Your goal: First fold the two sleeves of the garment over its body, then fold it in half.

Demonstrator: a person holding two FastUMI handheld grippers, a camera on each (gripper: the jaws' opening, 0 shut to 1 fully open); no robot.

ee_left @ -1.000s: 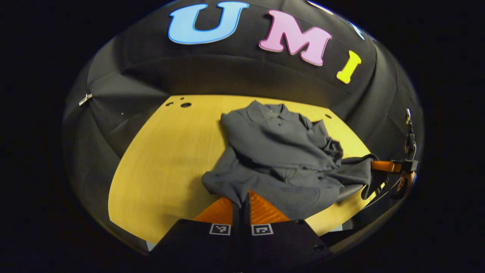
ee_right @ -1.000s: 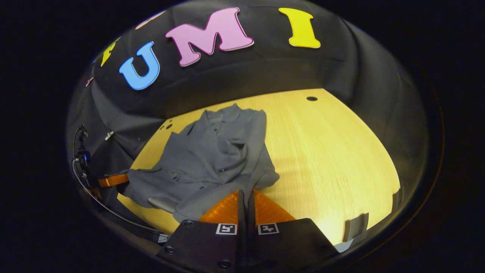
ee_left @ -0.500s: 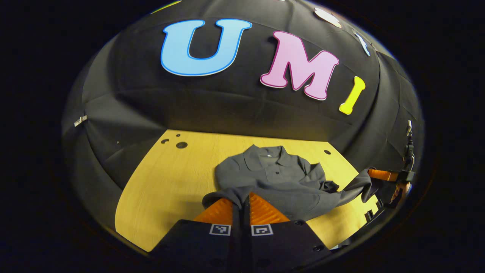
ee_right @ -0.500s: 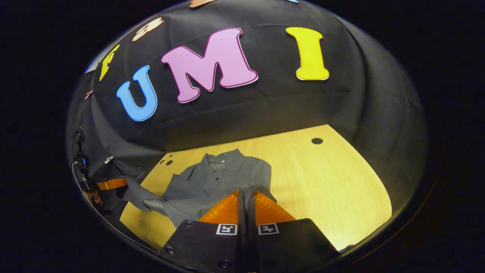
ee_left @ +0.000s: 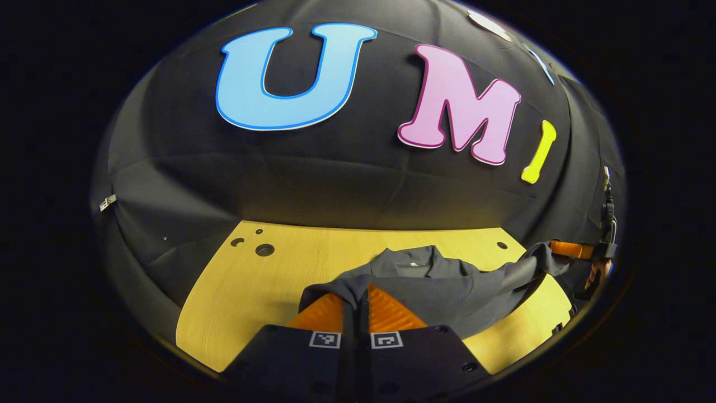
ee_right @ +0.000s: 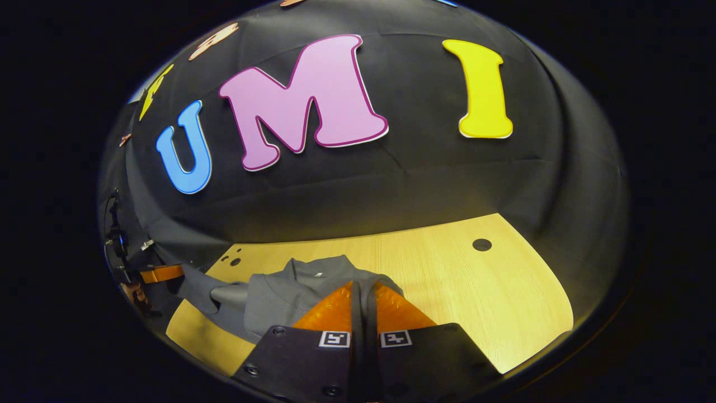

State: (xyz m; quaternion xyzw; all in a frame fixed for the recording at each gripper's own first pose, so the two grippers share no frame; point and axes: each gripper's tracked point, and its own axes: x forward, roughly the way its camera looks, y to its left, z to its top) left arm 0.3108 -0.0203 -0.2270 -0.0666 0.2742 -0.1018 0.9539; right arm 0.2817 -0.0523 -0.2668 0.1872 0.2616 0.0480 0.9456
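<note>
A dark grey polo shirt (ee_left: pixel 442 288) lies on the yellow wooden table (ee_left: pixel 257 285), collar (ee_left: pixel 411 258) toward the far wall. In the left gripper view my left gripper (ee_left: pixel 361 288) is shut on the shirt's near hem corner, held above the body. Farther right, the right gripper (ee_left: pixel 570 249) pinches the other hem corner, the cloth stretched between them. In the right gripper view my right gripper (ee_right: pixel 363 285) is shut on the grey shirt (ee_right: pixel 279 296), its collar (ee_right: pixel 316 270) just beyond the fingertips. The left gripper (ee_right: pixel 161 273) shows at the far left, gripping cloth.
The black cloth wall rises close behind the table's far edge. Small round holes (ee_left: pixel 264 249) mark the tabletop at the back left, and one hole (ee_right: pixel 481 244) at the back right. Bare table (ee_right: pixel 481 296) lies right of the shirt.
Both grippers have carried the shirt's hem up and forward toward the collar. The lower half now hangs over the upper body, and the wall looms closer.
</note>
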